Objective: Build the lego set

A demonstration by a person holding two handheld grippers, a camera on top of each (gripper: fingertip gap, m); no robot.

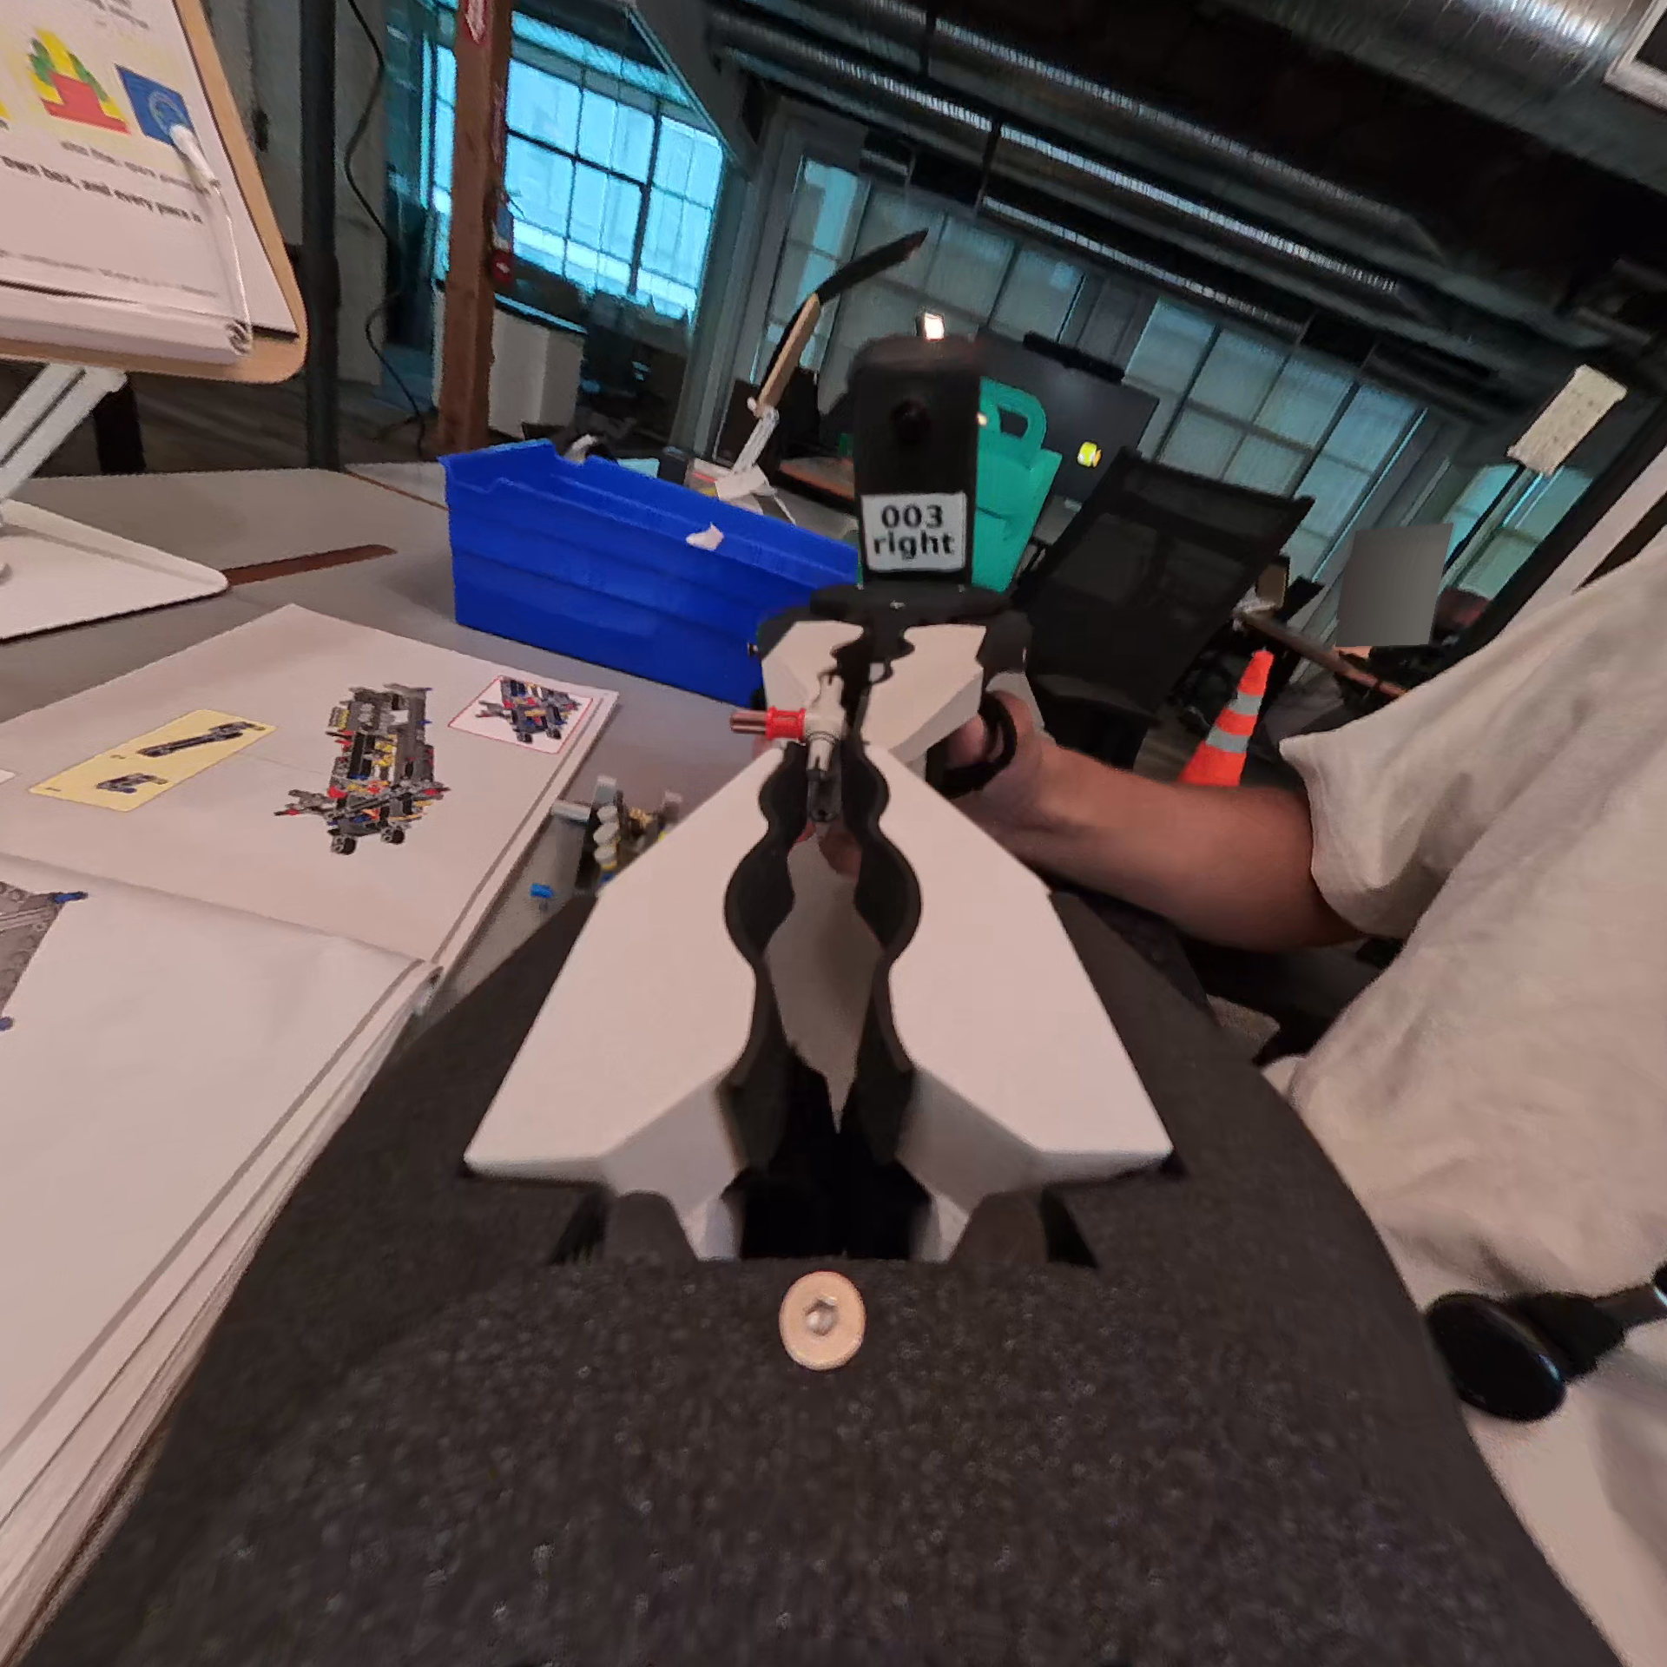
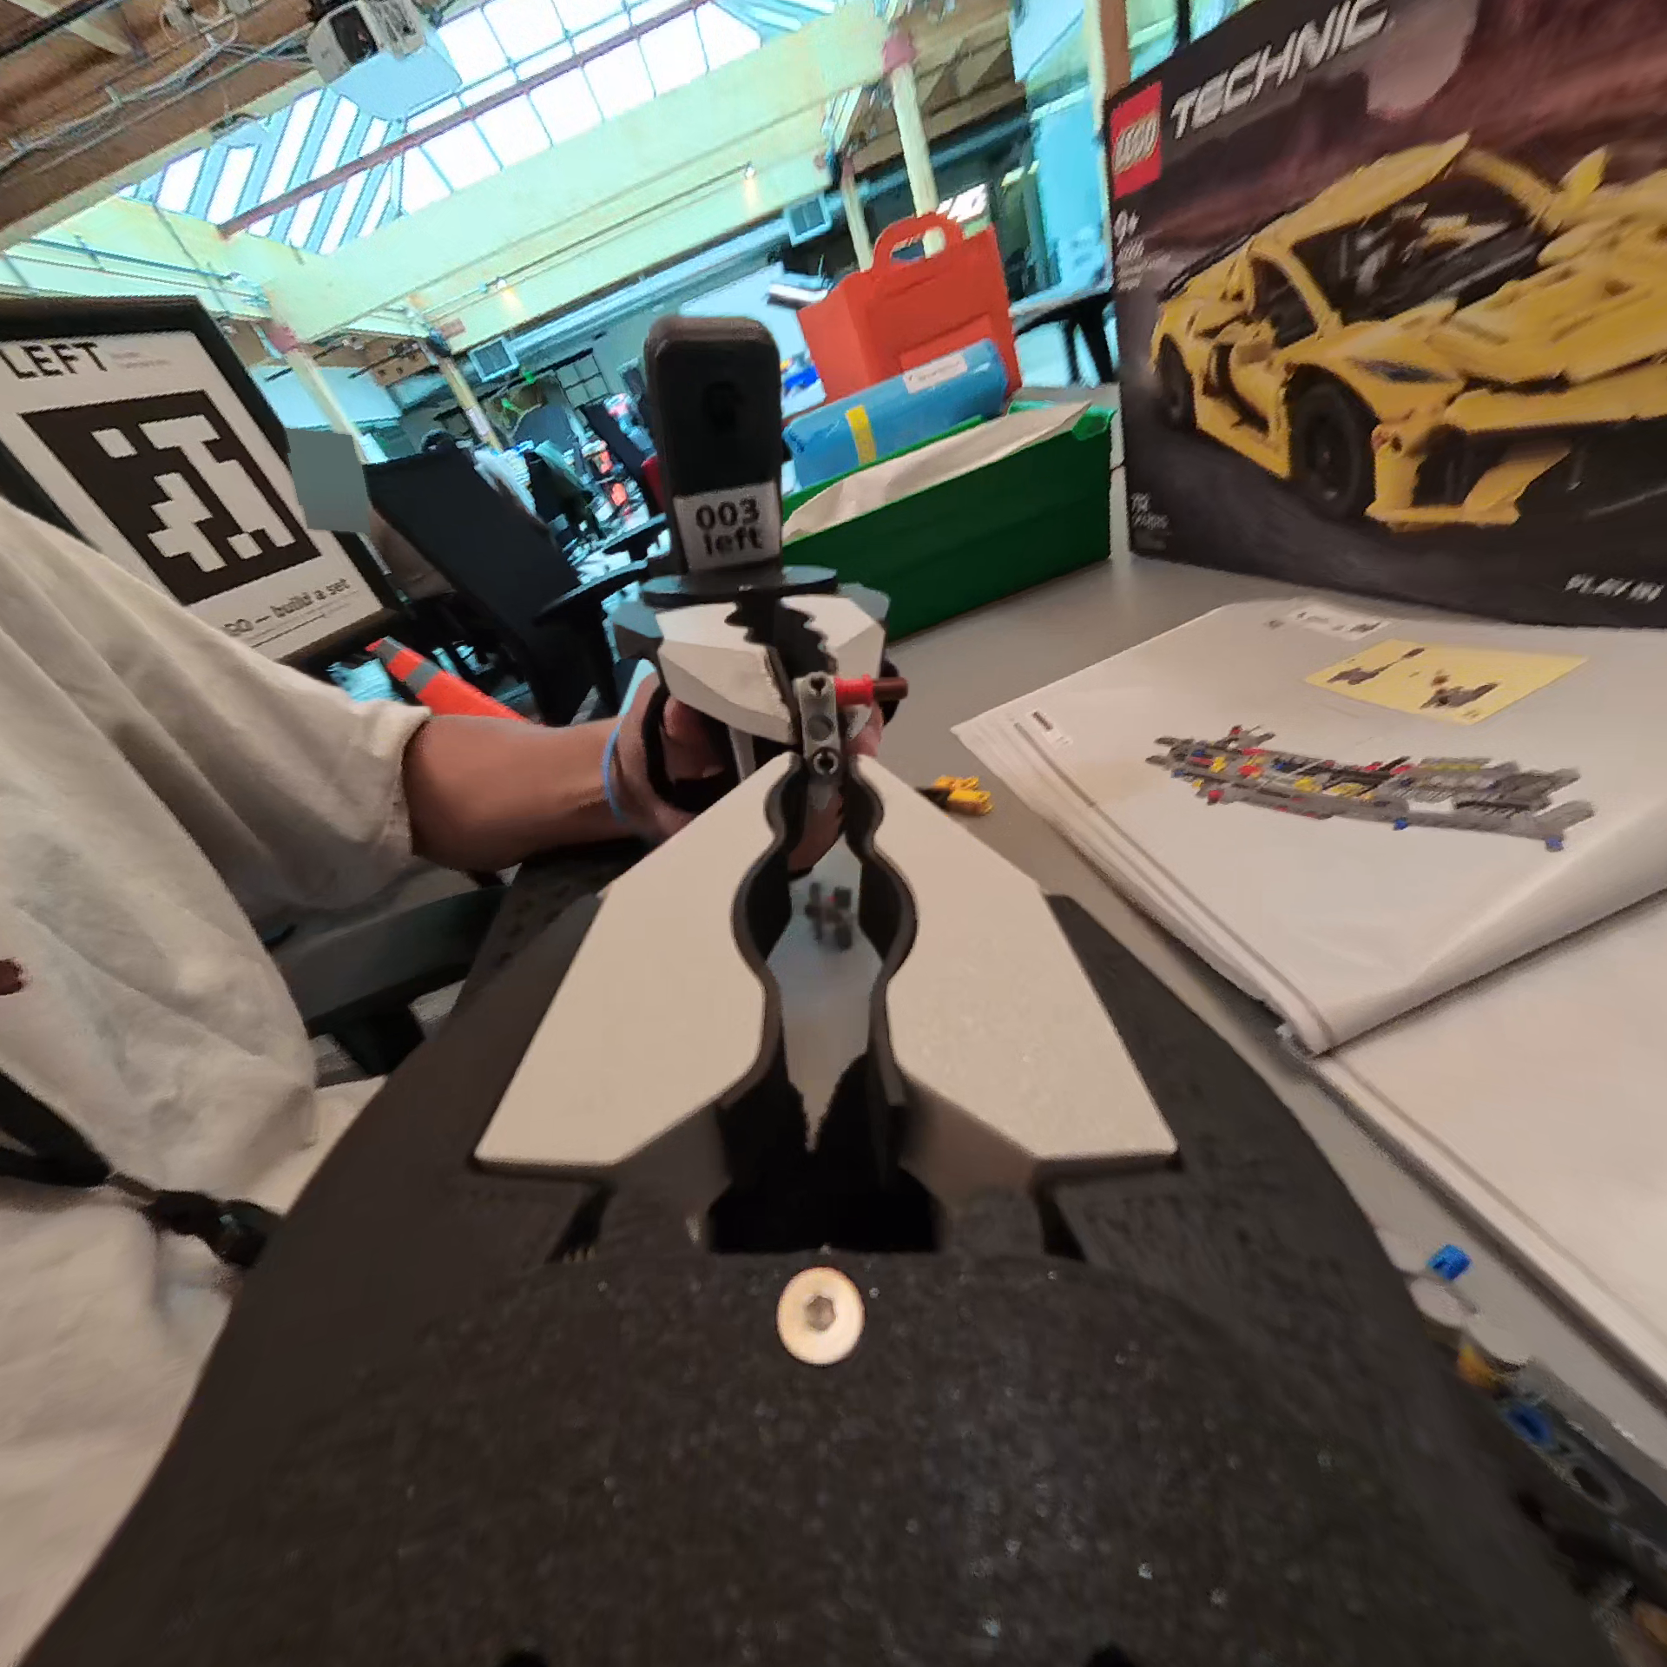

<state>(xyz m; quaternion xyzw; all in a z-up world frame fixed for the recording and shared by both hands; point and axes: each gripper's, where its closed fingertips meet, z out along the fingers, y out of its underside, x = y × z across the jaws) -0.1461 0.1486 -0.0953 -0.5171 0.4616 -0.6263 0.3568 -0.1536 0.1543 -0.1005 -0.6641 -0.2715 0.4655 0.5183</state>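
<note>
Your two grippers meet tip to tip above the table's near edge.

Left gripper (image 1: 825, 794) and right gripper (image 2: 816, 776) both pinch one grey beam (image 2: 819, 713) with a red pin (image 2: 852, 690); manual (image 2: 1353, 812) and box (image 2: 1389, 298) lie right.

Daylight is streaming through gridded windows (image 1: 613, 180) behind a wooden post (image 1: 474, 225); black office chairs (image 2: 505, 559) are standing beyond the grey table (image 1: 271, 523), beneath exposed ceiling ducts (image 1: 1173, 117).
</note>
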